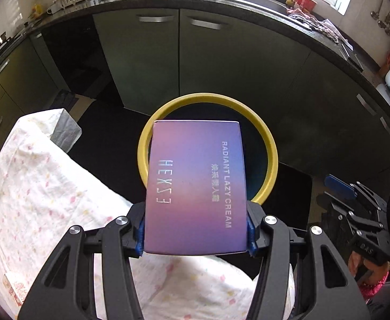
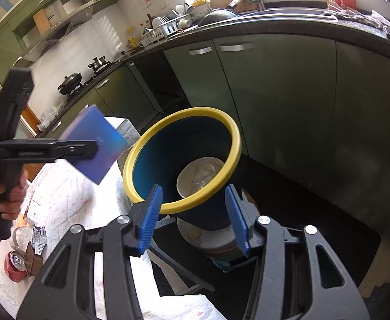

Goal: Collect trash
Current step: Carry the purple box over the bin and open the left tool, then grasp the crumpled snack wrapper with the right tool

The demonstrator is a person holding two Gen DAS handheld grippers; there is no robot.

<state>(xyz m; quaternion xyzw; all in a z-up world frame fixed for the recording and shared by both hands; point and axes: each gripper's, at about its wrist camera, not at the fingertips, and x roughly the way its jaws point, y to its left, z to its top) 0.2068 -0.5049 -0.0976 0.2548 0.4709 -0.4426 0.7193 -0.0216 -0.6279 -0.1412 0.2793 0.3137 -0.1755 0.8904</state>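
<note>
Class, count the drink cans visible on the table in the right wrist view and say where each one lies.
1. A red can lies near the table's left edge, beside a brown cup. Others may be hidden behind the left gripper.

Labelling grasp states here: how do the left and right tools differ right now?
The left tool is shut on the purple cream box; the right tool is open and empty. The left tool holds its box before the yellow-rimmed bin; the right tool's fingers straddle the bin's near rim. Both have blue pads.
</note>
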